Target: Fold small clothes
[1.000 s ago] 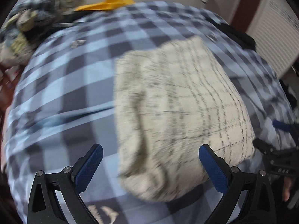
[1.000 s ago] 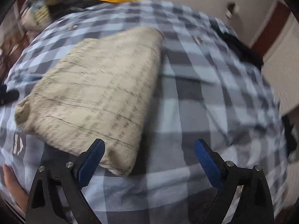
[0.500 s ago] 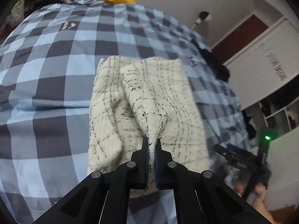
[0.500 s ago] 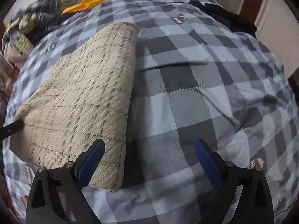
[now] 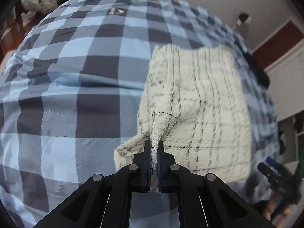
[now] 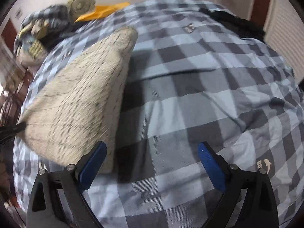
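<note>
A cream knitted cloth with thin black grid lines lies folded on a blue and grey checked bedspread. My left gripper is shut on the cloth's near edge and pulls a peak of it up. In the right wrist view the cloth lies to the left, and my right gripper is open and empty over the bedspread, its left finger by the cloth's near corner. The right gripper also shows in the left wrist view at the far right.
A pile of crumpled clothes and a yellow item lie at the far end of the bed. A dark garment lies at the far right edge. A white wall and a dark red door frame stand beyond.
My left gripper went from open over the cloth to shut on its near edge, then lifted and shifted it. My right gripper stayed open and drifted slightly beside the cloth.
</note>
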